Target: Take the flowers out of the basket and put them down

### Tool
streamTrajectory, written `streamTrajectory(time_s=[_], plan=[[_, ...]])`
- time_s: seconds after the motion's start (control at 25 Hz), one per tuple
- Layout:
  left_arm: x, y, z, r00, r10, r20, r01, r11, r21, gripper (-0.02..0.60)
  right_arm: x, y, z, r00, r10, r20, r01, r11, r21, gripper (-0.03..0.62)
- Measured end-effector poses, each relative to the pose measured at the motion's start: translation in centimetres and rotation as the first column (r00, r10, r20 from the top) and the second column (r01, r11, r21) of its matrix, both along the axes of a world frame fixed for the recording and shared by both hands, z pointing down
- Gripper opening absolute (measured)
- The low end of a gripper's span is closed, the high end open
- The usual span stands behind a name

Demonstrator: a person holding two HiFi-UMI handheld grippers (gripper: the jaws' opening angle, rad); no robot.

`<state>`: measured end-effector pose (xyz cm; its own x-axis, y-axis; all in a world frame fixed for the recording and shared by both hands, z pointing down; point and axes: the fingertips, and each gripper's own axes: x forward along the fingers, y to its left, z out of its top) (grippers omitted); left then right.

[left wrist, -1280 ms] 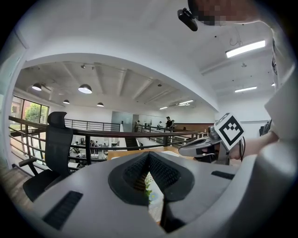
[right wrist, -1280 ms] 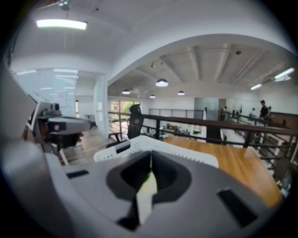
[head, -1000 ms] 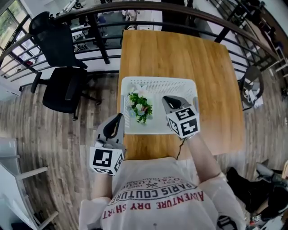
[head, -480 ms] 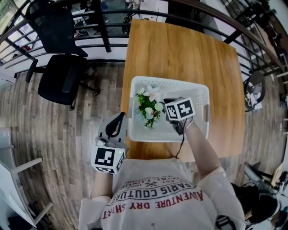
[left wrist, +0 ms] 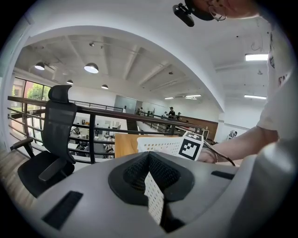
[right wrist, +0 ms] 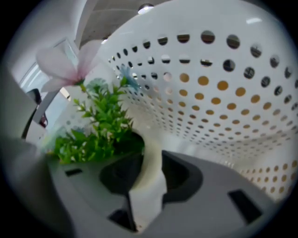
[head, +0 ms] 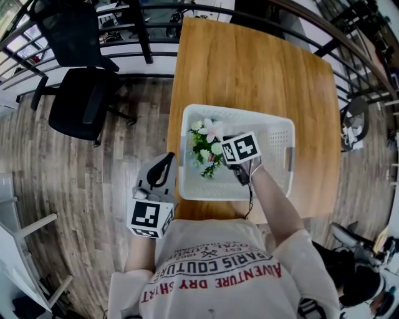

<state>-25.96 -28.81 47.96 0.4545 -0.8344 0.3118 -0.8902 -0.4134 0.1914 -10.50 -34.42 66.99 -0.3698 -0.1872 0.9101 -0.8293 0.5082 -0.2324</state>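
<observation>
A white perforated basket stands near the front of the wooden table. A small bunch of flowers, green leaves with pale pink and white blooms, lies in its left part. My right gripper points steeply down inside the basket, right beside the bunch. Its jaws have just been opening and stand open; only the basket floor shows in the gap, with foliage against the left jaw's tip. My left gripper hangs off the table's front left corner, shut and holding nothing.
A black office chair stands on the wood floor left of the table. A dark metal railing curves round the far side. The basket wall rises close ahead and to the right of the right gripper.
The right gripper has dropped from above the basket's front right down into it, tipping to point downward, and ended beside the flowers. The left gripper has sunk a little.
</observation>
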Motion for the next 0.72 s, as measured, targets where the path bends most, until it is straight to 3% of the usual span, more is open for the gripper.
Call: streamTrajectory(time_s=[0.32,0.56,0.72], plan=[[-0.3,-0.5,0.5,0.999,0.02,0.042,-0.02,1.0,-0.014,0.025,-0.6,0.2,0.8,0.991,0.089,0.097,-0.081,0.994,-0.079,0.101],[-0.7,-0.9,-0.7,1.0,0.0,0.024,0.0,1.0,0.021,0.025,-0.6,0.1,0.5,0.989,0.108,0.098,-0.101,0.992,-0.075,0.097],[0.0,0.0,-1.8,0.999,0.016,0.05,-0.017,1.0,0.022,0.025,-0.5,-0.2,-0.4,0.992,0.099,0.078,-0.096,0.995,-0.037,0.087]])
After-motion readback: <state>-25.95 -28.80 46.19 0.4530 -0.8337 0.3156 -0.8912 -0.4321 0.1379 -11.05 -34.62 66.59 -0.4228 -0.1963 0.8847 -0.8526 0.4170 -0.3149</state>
